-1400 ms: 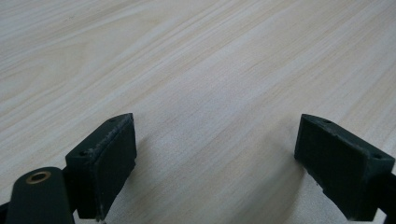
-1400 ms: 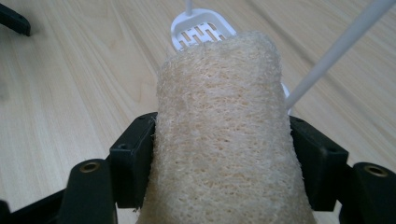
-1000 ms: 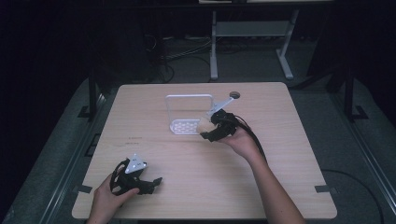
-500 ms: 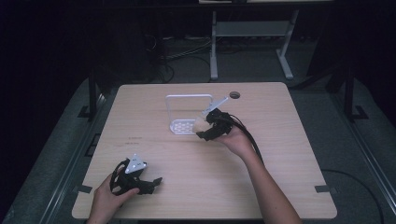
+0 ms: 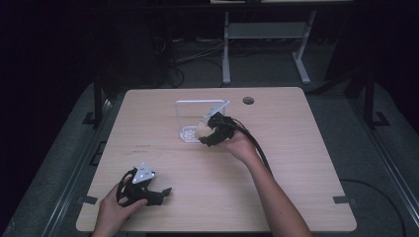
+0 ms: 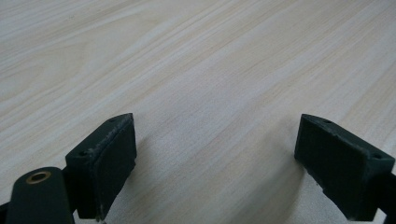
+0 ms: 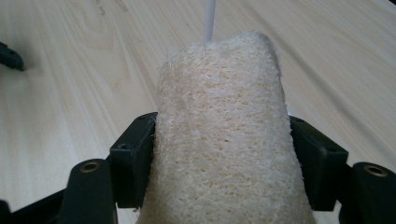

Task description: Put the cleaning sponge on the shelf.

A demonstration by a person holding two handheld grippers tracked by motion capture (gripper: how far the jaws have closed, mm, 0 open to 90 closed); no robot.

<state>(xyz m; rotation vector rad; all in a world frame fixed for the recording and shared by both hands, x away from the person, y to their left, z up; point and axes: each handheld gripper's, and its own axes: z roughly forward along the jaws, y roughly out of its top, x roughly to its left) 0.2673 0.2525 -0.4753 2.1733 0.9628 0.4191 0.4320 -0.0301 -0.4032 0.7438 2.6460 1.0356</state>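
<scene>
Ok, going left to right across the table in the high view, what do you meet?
Left gripper, open on the bare wood → white rack → loofah sponge → right gripper, clamped on the sponge → round hole in the table.

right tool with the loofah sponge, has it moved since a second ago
Yes: the right tool, shut on the loofah sponge, has shifted left across the white rack, toward its base.

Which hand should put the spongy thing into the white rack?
The right. Its gripper already squeezes the loofah sponge beside the white rack; the left gripper rests open, far away.
</scene>
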